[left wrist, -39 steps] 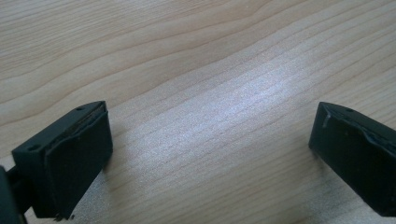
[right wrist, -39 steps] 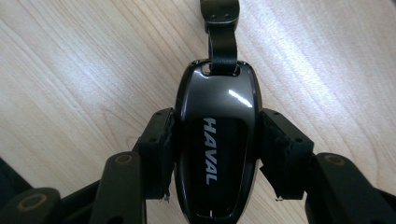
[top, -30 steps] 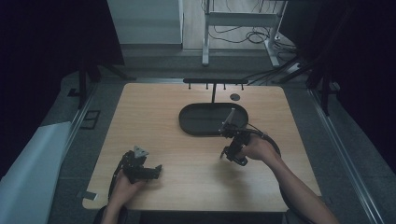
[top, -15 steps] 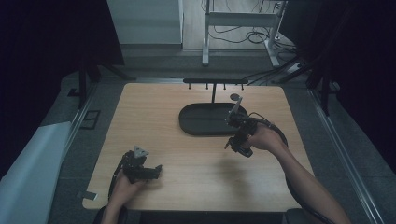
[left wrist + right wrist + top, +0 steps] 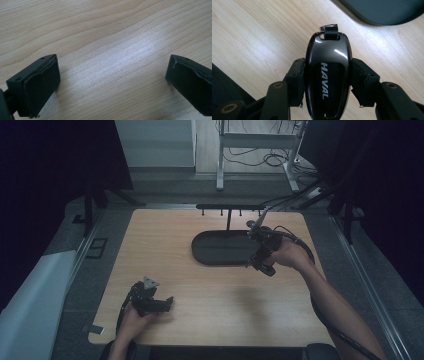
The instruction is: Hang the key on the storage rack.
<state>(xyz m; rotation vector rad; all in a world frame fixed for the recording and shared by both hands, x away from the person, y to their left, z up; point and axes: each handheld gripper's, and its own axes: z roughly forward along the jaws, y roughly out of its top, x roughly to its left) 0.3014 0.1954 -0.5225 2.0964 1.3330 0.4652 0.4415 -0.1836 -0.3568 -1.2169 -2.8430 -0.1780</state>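
Because the glossy, probably slippery Haval key fob (image 5: pixel 327 75) is rigid and light, it is clamped mid-frame across its flanks by the right gripper (image 5: pixel 327 82); the left gripper (image 5: pixel 112 82) is spread, empty.

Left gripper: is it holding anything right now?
No, the left gripper has its jaws spread wide apart with just bare wooden table between them.

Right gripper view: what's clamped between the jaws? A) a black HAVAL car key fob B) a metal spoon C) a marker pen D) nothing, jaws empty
A: the right gripper has both jaws pressed on the sides of a glossy black key fob with HAVAL lettering and a strap loop at its top, above the wooden table.
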